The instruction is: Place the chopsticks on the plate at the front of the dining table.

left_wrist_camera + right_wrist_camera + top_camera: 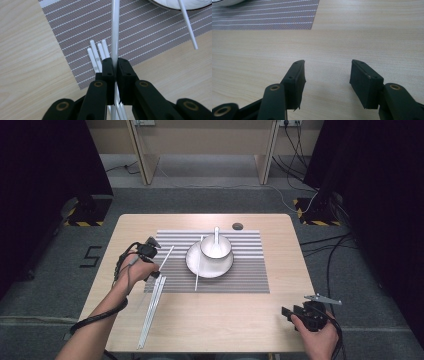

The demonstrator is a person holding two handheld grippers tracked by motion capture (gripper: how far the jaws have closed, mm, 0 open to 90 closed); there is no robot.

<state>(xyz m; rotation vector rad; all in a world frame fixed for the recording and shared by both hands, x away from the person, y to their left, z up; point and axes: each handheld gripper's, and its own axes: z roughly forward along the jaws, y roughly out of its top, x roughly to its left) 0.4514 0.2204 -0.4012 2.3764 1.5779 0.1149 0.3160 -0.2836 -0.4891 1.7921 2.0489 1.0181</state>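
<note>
Item: white chopstick [114,32], being pinched between the closed jaws of the left tongs [114,65] and being held above the striped mat's [250,280] near-left corner, its far end pointing toward the plate [192,265].

Beneath: four loose chopsticks [98,53] are lying bunched, half on the mat, half on the desk [225,320].

Beyond: a bowl [216,251] with a spoon [216,240] is being carried by the plate; another chopstick [198,267] is resting across its rim.

Right tongs [326,75]: being held wide apart, gripping nothing, over bare desk.

Risks: the smooth stick is likely being gripped off its middle, so it may pivot or slip; its tip may be knocked against the plate.
</note>
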